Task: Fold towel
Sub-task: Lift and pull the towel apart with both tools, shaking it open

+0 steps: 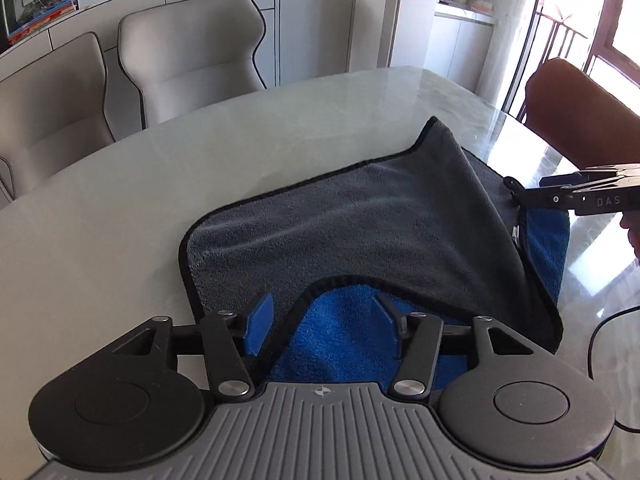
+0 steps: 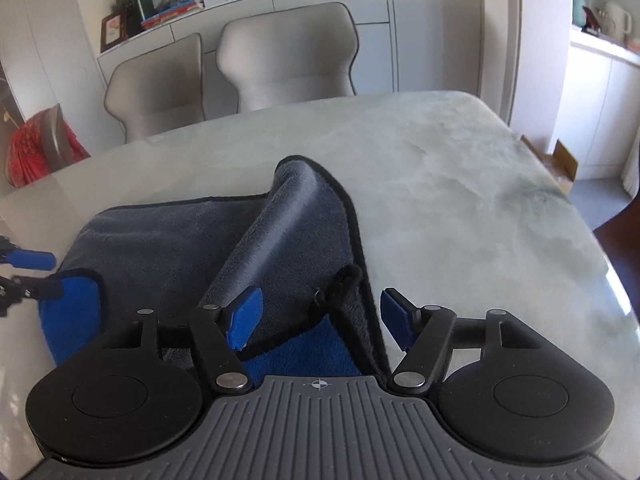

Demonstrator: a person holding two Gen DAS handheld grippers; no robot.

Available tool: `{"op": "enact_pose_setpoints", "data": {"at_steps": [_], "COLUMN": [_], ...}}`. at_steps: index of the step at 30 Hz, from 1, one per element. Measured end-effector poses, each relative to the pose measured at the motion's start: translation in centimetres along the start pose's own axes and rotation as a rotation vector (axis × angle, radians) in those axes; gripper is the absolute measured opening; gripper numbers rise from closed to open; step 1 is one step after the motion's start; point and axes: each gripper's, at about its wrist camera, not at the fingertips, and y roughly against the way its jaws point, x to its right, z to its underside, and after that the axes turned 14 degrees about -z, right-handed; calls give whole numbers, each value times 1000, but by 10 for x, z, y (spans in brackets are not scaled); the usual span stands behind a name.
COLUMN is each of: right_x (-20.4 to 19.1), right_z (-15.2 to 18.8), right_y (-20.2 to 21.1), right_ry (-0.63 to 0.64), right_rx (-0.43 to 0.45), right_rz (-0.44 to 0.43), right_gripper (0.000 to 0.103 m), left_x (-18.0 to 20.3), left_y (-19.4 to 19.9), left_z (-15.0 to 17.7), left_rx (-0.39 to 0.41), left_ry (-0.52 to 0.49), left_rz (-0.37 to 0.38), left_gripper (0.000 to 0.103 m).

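- The towel (image 1: 360,232), grey on one face and blue on the other with a black hem, lies partly folded on the pale marble tabletop (image 1: 160,184), filling the centre and lower right of the left wrist view.
- In that view the grey layer is turned over the blue one, leaving a blue patch bare at the lower middle and a blue strip at the right edge.
- The left gripper (image 1: 324,324) sits at the bottom of its own view with its fingers (image 1: 259,322) spread apart; the towel's hemmed edge passes between them, and neither blue pad presses on the cloth.
- The right gripper (image 2: 320,320) is at the bottom of its own view, fingers (image 2: 245,322) likewise parted, a rumpled towel corner standing loose between them and not pinched.
- In the right wrist view a grey flap stands up in a ridge through the middle of the frame, above the open fingers.
- The right gripper also shows at the right edge of the left wrist view, just beside the towel's right side.
- Two pale upholstered chairs (image 1: 192,52) stand behind the tabletop at the upper left.
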Motion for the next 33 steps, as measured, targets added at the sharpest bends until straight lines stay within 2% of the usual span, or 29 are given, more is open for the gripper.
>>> {"op": "enact_pose_setpoints", "data": {"at_steps": [2, 5, 7, 9, 10, 13, 19, 27, 29, 33], "right_x": [-1, -7, -9, -11, -12, -13, -13, -9, -6, -6], "right_z": [4, 7, 8, 8, 9, 12, 22, 48, 48, 36], "right_y": [0, 1, 3, 6, 7, 13, 40, 61, 63, 66], "right_ry": [14, 66, 88, 113, 125, 156, 181, 181, 171, 159], "right_rx": [-6, -21, -34, -53, -65, -91, -122, -239, -229, -147], "right_rz": [-28, -51, -67, -97, -106, -120, -100, -59, -53, -64], "right_gripper": [58, 45, 38, 32, 30, 29, 27, 28, 28, 38], "left_x": [0, -1, -1, -1, -3, -11, -34, -59, -61, -56], "left_y": [-6, -9, -8, -8, -7, 2, 27, 42, 44, 56], "left_z": [4, 9, 12, 16, 17, 22, 41, 82, 83, 66], "left_rx": [-34, -53, -65, -75, -74, -73, -76, -167, -179, -115], "left_ry": [-9, -5, -27, -43, -44, -25, -23, -41, -46, -59], "left_rz": [-10, 22, 47, 73, 81, 92, 70, 33, 37, 71], "left_gripper": [63, 59, 39, 32, 26, 19, 18, 18, 19, 23]}}
